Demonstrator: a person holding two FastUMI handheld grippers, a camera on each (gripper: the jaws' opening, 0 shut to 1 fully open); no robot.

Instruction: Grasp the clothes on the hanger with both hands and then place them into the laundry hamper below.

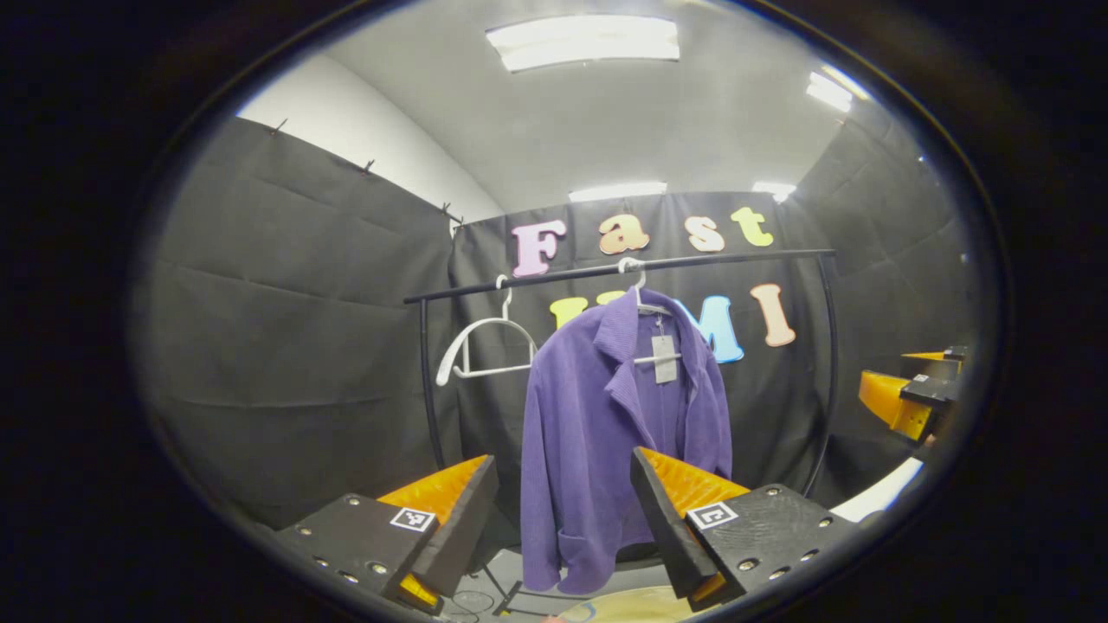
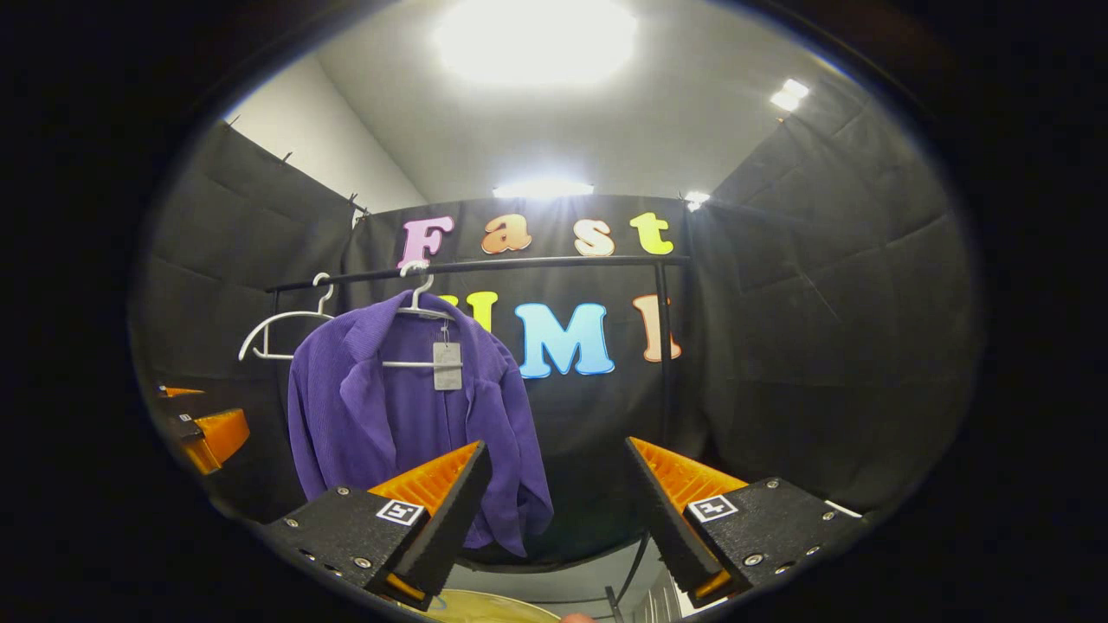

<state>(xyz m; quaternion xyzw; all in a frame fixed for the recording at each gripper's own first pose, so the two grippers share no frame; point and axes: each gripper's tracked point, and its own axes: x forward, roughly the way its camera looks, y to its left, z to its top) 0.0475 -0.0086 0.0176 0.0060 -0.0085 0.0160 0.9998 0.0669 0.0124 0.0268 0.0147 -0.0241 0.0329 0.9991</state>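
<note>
hamper (image 1: 619, 606) rim barely visible below jacket (image 1: 597, 433), mostly cut off.

Jacket (image 1: 597, 407): ribbed purple cloth, matt. Hangers (image 1: 485, 346): smooth white plastic. Rail (image 1: 623, 268): dark metal. Tag (image 1: 664, 358): paper.

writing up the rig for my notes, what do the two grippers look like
Each gripper, left and right, has two wedge-shaped fingers with ribbed inner faces, set on flat blocks studded with screws. Each block carries a small square black-and-white marker. No cable or sleeve can be made out.
</note>
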